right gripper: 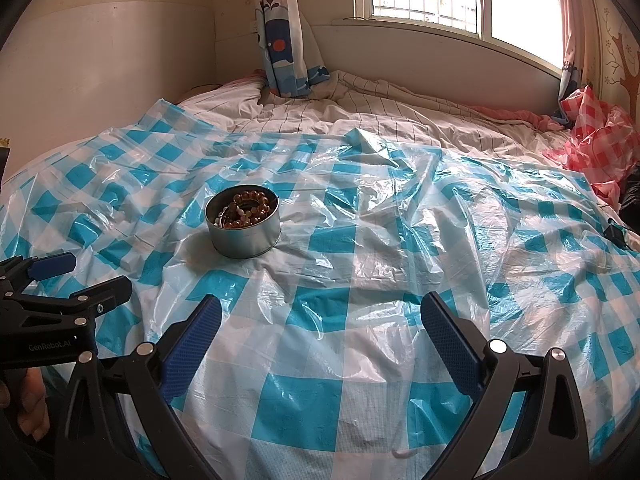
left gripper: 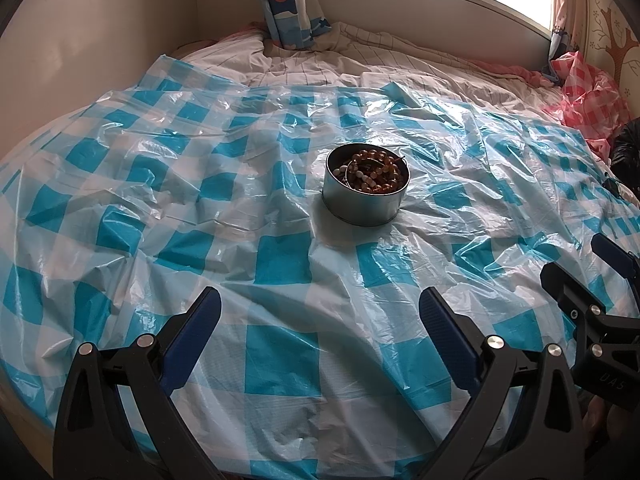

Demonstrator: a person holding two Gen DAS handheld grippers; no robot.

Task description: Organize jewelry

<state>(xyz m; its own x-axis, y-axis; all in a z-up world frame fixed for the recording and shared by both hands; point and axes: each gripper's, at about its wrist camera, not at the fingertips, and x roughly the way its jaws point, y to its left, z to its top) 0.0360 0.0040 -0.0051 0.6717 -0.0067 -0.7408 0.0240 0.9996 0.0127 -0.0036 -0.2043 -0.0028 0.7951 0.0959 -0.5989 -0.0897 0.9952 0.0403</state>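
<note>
Left wrist view: tin (left gripper: 366, 190) sits upright on the blue-check plastic sheet (left gripper: 280, 264) over the bed, well ahead of both grippers. Beads (left gripper: 374, 172) are coiled inside, filling it near the rim: brown strands plus a paler one; a thin wire or cord end sticks up at the rim's far side.

Handling, my guess: the tin is light, rigid thin metal with smooth walls, likely to slide on the slick sheet and tip on the soft bed. Pinch across the rim, or brace the wall. Beads are a limp strand, slippery and round; take one loop across the cord, not a single bead. Strands may be tangled, so a lift could drag the tin.

Left gripper (left gripper: 320, 320): fingers spread wide, empty, low over the sheet, aimed just left of the tin. Right gripper (right gripper: 320, 324): same, wide open and empty, with the tin ahead and to its left. In the right wrist view, the left gripper sits level beside it, nearer than the tin.
</note>
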